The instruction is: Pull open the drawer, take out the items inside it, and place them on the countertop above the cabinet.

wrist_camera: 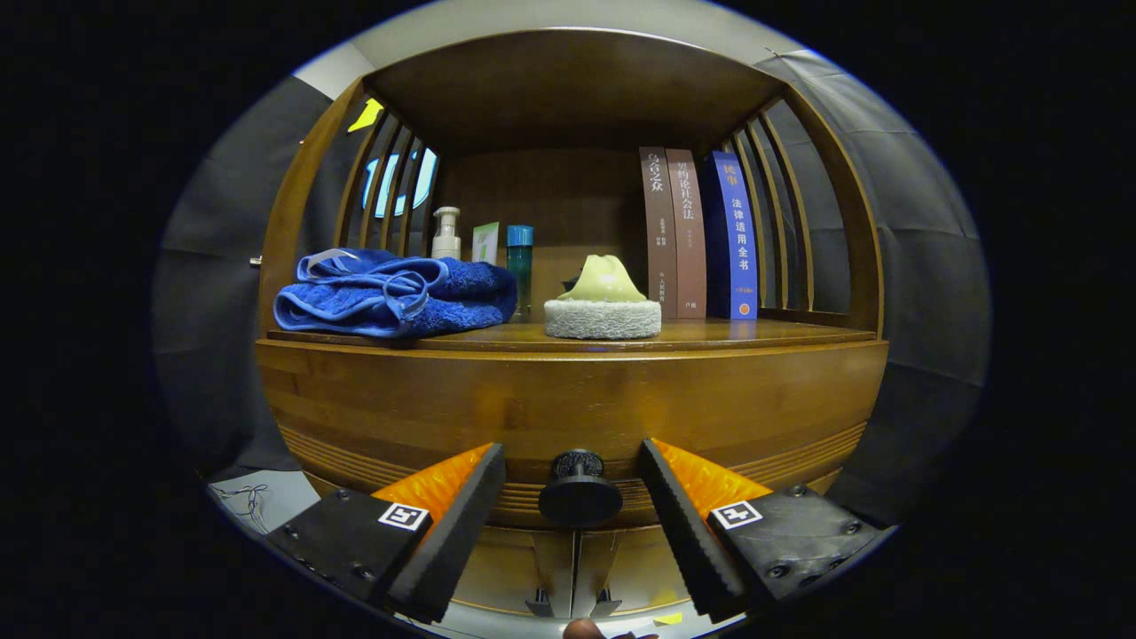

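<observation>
The gripper [572,524] is hanging spread around the drawer knob [580,490], fingers touching nothing. The drawer front [568,408] is sitting flush; whether it holds anything, nobody can tell.

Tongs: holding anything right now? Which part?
Nothing held. The tongs are open, fingers either side of the drawer knob without touching it.

Closed wooden drawer front [568,399] hides its contents. Folded blue towel [395,297] covers the white pump bottle's [445,232] base; teal-capped bottle [520,266] partly behind it.
</observation>
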